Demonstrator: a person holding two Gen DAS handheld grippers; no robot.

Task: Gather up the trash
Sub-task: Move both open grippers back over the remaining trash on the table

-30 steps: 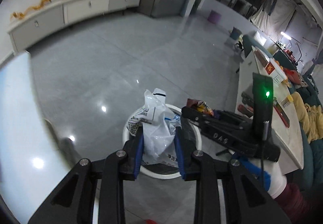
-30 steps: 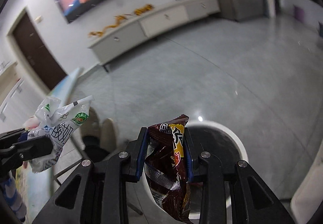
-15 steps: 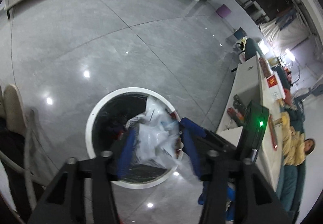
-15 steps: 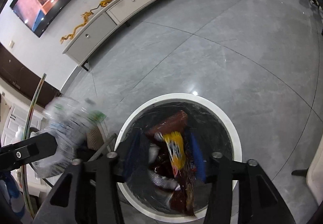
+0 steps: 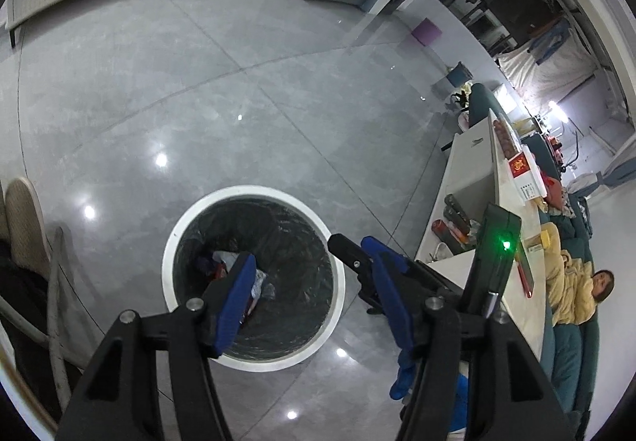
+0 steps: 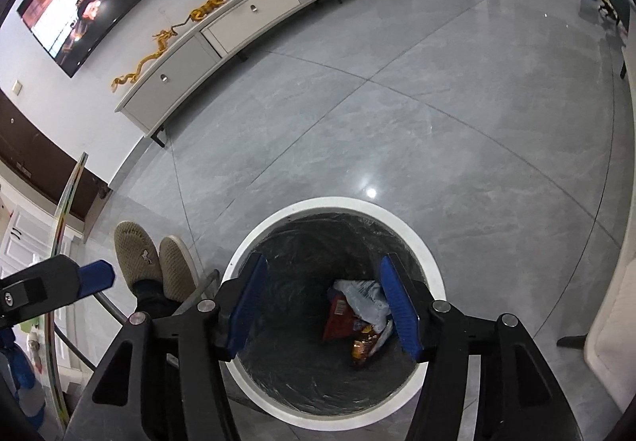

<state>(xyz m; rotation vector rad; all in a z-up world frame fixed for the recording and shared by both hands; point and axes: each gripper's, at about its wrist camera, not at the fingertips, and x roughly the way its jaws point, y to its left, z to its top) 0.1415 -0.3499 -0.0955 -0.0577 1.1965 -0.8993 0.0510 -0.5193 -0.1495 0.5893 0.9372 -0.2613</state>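
Keep both grippers, left gripper [image 5: 314,282] released and empty, right gripper [image 6: 324,300] opening and empty, above the bin [image 6: 431,266] until the wrappers [image 6: 357,306] settle

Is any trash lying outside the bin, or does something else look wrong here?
Nothing stands out. The wrappers lie at the bottom of the white-rimmed bin, and no litter shows on the grey floor around it.

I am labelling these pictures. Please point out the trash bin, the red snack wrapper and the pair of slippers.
trash bin [image 6: 431,254]: right wrist view, on its white rim.
red snack wrapper [image 6: 338,316]: right wrist view, on its flat red face.
pair of slippers [image 6: 139,256]: right wrist view, on the left slipper's top.
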